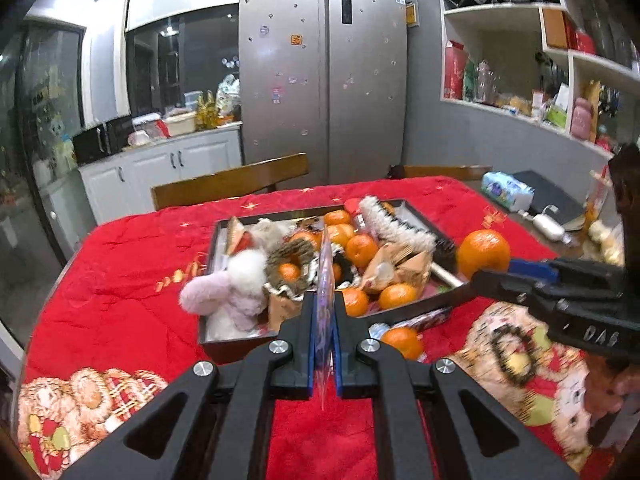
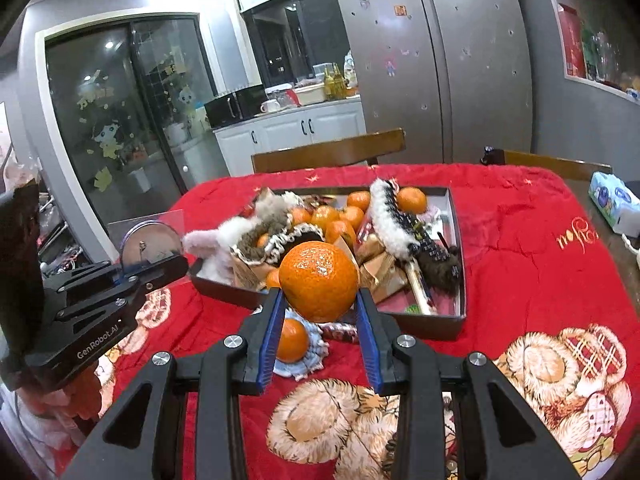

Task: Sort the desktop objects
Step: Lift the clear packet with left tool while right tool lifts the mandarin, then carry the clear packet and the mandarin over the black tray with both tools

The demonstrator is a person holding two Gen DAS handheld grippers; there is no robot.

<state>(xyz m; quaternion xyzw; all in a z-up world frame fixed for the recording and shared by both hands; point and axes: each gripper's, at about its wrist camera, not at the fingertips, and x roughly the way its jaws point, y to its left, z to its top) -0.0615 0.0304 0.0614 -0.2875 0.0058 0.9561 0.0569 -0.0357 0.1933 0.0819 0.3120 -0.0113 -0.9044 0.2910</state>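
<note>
The left wrist view looks edge-on at a thin clear plastic card [image 1: 325, 300] clenched between the pads of the left tool [image 1: 325, 312], so only its narrow, bluish rim shows. The right wrist view shows what that angle hides: the card [image 2: 150, 240] is a transparent square with a round, pinkish-brown disc on it, held upright in the left tool [image 2: 160, 266], off the near left corner of the tray.

The right tool [image 2: 318, 312] grips a large orange [image 2: 318, 280] between its blue pads, clear of the table. Its peel is bright, pebbled and glossy, with white highlights. From the left wrist the same orange [image 1: 483, 255] appears at the tip of the right tool [image 1: 486, 274], beside the tray's right edge, and bigger than the fruit in the tray.

The dark, shallow tray [image 1: 452, 300] sits on a red quilted cloth [image 1: 120, 280] covering the table. It is heaped with small tangerines [image 1: 362, 250], a pink plush toy [image 1: 228, 296], a white fuzzy headband [image 1: 394, 226] and brown paper packets [image 1: 396, 266].

Only the right wrist view shows clearly the small tangerine [image 2: 292, 340] lying on a pale blue frilled cloth piece [image 2: 316, 350] on the table in front of the tray; from the left wrist this tangerine [image 1: 402, 342] shows, with little of the cloth piece.
</note>
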